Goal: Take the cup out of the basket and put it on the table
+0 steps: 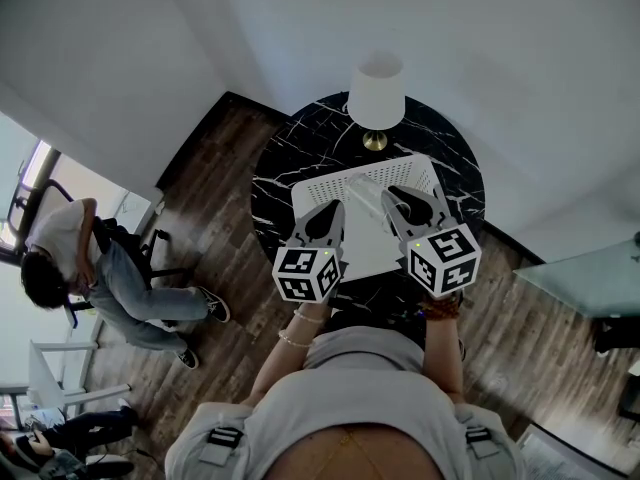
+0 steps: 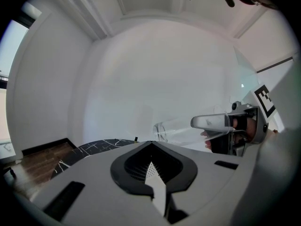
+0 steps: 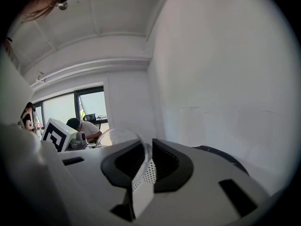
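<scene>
Cup (image 1: 365,196) hangs on its side just above the basket (image 1: 312,182) at mid-surface (image 1: 285,148). The right gripper's (image 1: 395,196) fingers pinch its clear rim wall, likely to carry it out. The left gripper (image 1: 335,211) waits alongside, fingers closed on nothing.

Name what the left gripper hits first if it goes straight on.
Probably only the white wall. The left gripper aims above the table, and the cup sits right of its line. Depth is unclear.
</scene>
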### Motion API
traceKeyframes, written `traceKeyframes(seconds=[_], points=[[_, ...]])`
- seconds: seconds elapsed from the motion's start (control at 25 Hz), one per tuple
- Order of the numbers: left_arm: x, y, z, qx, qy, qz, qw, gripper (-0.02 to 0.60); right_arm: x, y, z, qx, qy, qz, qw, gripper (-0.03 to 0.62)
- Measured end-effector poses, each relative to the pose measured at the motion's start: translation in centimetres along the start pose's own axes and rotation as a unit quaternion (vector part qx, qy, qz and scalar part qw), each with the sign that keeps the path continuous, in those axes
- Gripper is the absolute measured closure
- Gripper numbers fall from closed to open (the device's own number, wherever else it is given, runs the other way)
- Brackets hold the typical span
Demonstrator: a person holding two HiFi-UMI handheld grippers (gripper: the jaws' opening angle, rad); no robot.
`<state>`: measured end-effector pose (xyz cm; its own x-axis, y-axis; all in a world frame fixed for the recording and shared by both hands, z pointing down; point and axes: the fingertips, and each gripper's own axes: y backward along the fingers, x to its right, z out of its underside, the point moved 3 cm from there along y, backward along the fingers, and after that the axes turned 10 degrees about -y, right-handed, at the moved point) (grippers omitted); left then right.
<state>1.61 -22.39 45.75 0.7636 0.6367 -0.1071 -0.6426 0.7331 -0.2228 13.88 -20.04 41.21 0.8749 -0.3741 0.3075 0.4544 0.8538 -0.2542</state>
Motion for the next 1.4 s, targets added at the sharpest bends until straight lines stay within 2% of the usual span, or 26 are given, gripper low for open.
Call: traceKeyframes(seconds=[1.4], points=[[0.25, -0.24, 0.19, 0.000, -0.006, -0.002, 1.0000, 0.575, 0.66, -0.15, 0.97, -0.010, -0.007, -0.002, 1.000, 0.543]])
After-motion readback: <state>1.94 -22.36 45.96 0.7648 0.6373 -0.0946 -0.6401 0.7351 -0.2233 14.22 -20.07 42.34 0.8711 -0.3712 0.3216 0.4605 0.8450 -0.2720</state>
